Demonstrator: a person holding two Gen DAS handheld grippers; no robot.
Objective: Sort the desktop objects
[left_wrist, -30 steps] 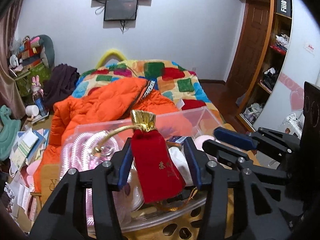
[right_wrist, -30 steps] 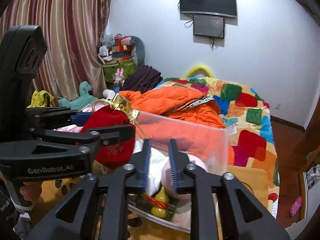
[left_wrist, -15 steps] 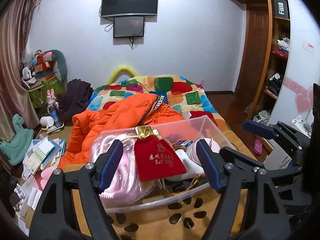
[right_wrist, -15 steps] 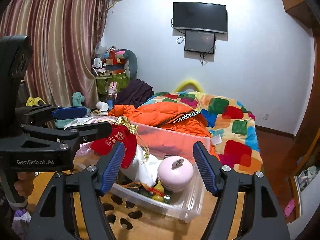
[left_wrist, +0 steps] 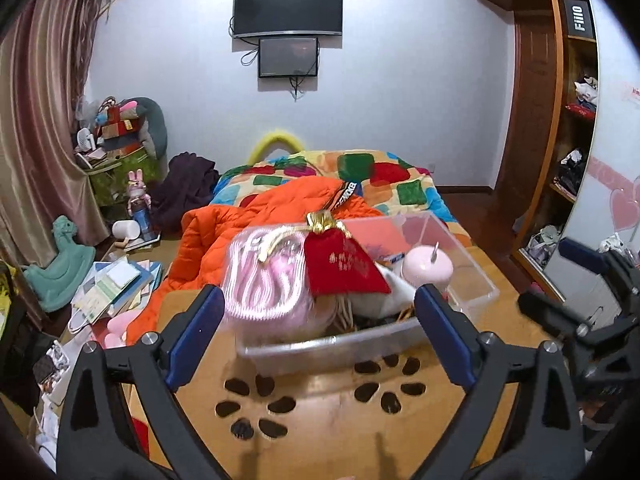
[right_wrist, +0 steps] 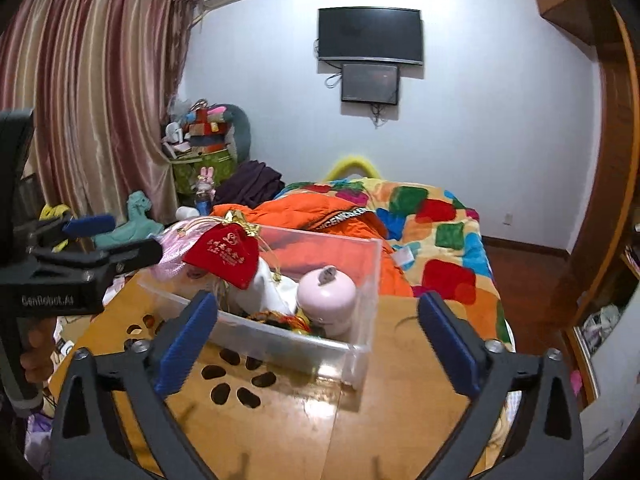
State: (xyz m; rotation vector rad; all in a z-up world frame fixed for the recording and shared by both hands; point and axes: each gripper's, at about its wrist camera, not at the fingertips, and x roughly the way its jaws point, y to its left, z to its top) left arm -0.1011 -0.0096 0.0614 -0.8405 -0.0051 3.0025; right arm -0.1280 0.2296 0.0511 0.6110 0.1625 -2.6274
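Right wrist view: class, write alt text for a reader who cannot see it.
The open right tool hovers over a wooden table before a clear plastic bin holding a red pouch and a pink round jar; a bed lies behind.

Clear bin (left_wrist: 472, 280) on wooden table (right_wrist: 400, 392)

pink cord bundle (left_wrist: 262, 280) is motion-blurred; red pouch (left_wrist: 344, 266) hides the bin's (left_wrist: 472, 276) contents beneath.

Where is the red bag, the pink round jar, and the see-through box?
red bag (right_wrist: 224, 254), right wrist view, middle of its velvet front.
pink round jar (right_wrist: 327, 292), right wrist view, its rounded side.
see-through box (right_wrist: 280, 346), right wrist view, its near wall.
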